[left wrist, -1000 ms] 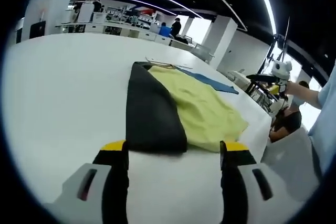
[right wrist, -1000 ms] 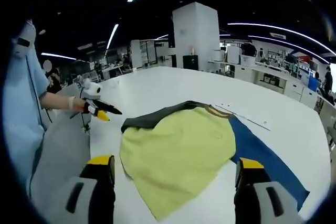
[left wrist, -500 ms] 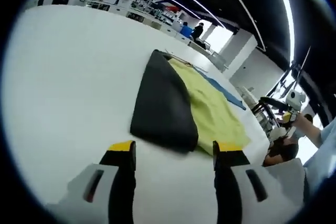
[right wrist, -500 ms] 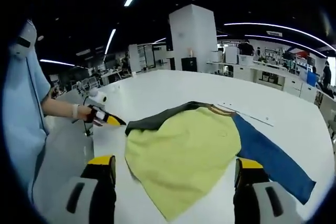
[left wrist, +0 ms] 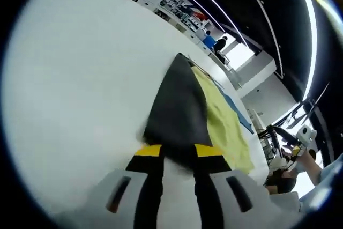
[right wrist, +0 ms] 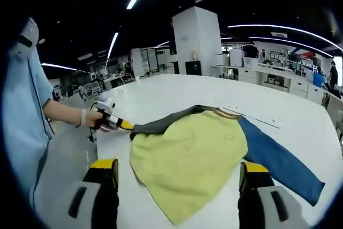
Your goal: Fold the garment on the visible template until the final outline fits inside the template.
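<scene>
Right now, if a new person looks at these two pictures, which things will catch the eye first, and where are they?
The yellow garment lies spread on the white table, with a blue sleeve stretched to one side and a dark sleeve to the other. The left gripper has its yellow-tipped jaws almost closed around the cuff of the dark sleeve. The right gripper hangs open over the near hem.

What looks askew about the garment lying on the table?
The yellow garment lies skewed: its dark sleeve stretches toward the left hand-held gripper, the blue sleeve splays the other way, and the hem is uneven.
</scene>
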Demonstrator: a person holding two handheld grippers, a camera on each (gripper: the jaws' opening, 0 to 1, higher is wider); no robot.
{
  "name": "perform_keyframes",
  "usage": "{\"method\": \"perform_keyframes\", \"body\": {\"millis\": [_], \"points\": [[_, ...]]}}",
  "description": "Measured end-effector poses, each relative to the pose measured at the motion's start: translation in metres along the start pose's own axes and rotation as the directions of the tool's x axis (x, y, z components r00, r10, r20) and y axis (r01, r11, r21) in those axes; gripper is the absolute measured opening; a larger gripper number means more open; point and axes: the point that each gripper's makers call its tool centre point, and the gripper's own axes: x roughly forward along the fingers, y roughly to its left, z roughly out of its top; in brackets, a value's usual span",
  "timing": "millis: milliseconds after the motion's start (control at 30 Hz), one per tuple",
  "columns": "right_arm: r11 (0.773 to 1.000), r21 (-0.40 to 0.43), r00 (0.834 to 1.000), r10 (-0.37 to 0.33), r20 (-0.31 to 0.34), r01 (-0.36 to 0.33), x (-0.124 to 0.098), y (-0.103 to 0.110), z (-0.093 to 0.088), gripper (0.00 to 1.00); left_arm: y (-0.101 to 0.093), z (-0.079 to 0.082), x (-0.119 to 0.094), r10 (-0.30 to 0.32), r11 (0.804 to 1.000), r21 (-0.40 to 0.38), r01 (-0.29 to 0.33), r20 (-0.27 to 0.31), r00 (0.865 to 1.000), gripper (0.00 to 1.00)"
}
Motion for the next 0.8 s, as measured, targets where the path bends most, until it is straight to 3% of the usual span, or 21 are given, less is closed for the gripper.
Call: {"method": "perform_keyframes", "body": {"millis": [100,367,433,633,800], "points": [[1.0,0.009,1.0,0.005,0.0,-0.005,0.001,0.0,-0.002,0.93,-0.001,0.002,0.003,-0.001,1.0,0.0,0.001,0.01,1.0,0.0],[1.0,0.008,1.0,0.017,-0.007,-0.017,0.006,-0.003,0.001,0.93,-0.016,0.013,0.006,-0.018,0.999,0.047,0.017,0.015,1.0,0.0],[1.0,0.009,1.0,0.015,-0.003,-0.015,0.005,-0.003,0.003,0.93,-0.029,0.022,0.006,-0.054,0.991,0.121,0.051,0.02,0.998,0.0],[1.0,0.014,1.0,0.002,-0.002,-0.002,0.001,-0.001,0.001,0.93,-0.077,0.045,0.018,-0.145,0.964,0.225,0.141,0.002,0.989,0.0],[0.999,0.021,1.0,-0.03,0.007,0.03,-0.009,0.0,-0.001,0.93,-0.108,0.047,0.036,-0.194,0.931,0.306,0.2,-0.052,0.98,0.0]]}}
